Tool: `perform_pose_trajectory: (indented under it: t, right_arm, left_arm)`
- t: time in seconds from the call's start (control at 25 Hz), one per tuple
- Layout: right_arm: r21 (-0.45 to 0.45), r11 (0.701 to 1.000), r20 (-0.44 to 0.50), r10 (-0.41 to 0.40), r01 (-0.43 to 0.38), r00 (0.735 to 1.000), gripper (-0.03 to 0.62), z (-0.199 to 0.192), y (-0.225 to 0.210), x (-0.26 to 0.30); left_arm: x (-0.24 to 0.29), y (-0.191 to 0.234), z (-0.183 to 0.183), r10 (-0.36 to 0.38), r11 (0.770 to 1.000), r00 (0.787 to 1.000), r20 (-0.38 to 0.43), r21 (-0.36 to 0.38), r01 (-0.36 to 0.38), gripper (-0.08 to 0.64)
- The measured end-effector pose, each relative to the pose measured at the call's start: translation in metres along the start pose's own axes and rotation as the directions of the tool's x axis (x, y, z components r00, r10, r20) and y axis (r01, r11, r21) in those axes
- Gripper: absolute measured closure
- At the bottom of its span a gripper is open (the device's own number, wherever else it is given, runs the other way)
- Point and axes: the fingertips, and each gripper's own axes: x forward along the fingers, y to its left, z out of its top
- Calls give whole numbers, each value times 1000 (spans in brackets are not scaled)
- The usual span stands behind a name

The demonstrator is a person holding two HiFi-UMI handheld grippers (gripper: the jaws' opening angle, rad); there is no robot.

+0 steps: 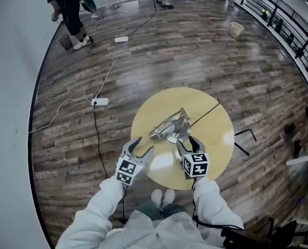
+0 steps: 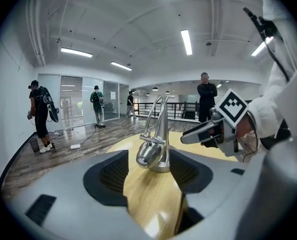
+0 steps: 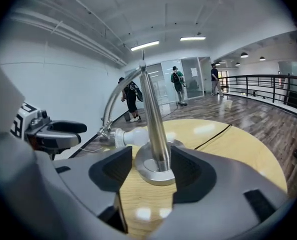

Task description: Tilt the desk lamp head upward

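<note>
A silver desk lamp (image 1: pixel 168 128) stands in the middle of a round yellow table (image 1: pixel 216 144). Its curved arm arches over and its head (image 2: pixel 148 154) points down towards the tabletop. My left gripper (image 1: pixel 145 145) hovers open at the table's near left edge, short of the lamp; in its own view the left gripper (image 2: pixel 148 172) has only bare tabletop between the jaws. My right gripper (image 1: pixel 186 141) is open just in front of the lamp. In the right gripper view (image 3: pixel 153 173) the lamp's round base (image 3: pixel 156 170) sits at the jaw tips, untouched, with the bulb (image 3: pixel 132 135) to the left.
The lamp's black cord (image 1: pixel 206 113) runs off the table's far right edge. A white power strip (image 1: pixel 100 101) and cables lie on the wood floor at left. A person (image 1: pixel 71 14) stands far off, a bucket (image 1: pixel 237 29) sits by a black railing (image 1: pixel 283 19).
</note>
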Motion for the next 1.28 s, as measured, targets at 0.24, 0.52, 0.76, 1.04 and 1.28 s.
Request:
perform_pose_trajectory:
  t: [0.24, 0.52, 0.76, 1.04, 1.28]
  right_arm:
    - [-115, 993, -85, 16, -25, 996, 351, -17, -13, 48]
    - [-207, 976, -164, 27, -61, 986, 350, -26, -21, 81]
    - [-213, 975, -181, 22, -61, 983, 350, -28, -28, 101]
    - [-182, 982, -170, 23, -54, 985, 350, -29, -25, 107]
    - [-179, 982, -214, 17, -56, 977, 350, -28, -28, 110]
  left_arm:
    - [41, 13, -7, -93, 991, 995, -23, 96, 95, 284]
    - [74, 5, -17, -188, 970, 980, -69, 144, 196, 267]
    - [93, 8, -11, -194, 971, 980, -34, 134, 197, 268]
    - [98, 6, -16, -248, 959, 968, -27, 131, 250, 287]
    - [97, 7, -12, -262, 957, 964, -36, 117, 265, 293]
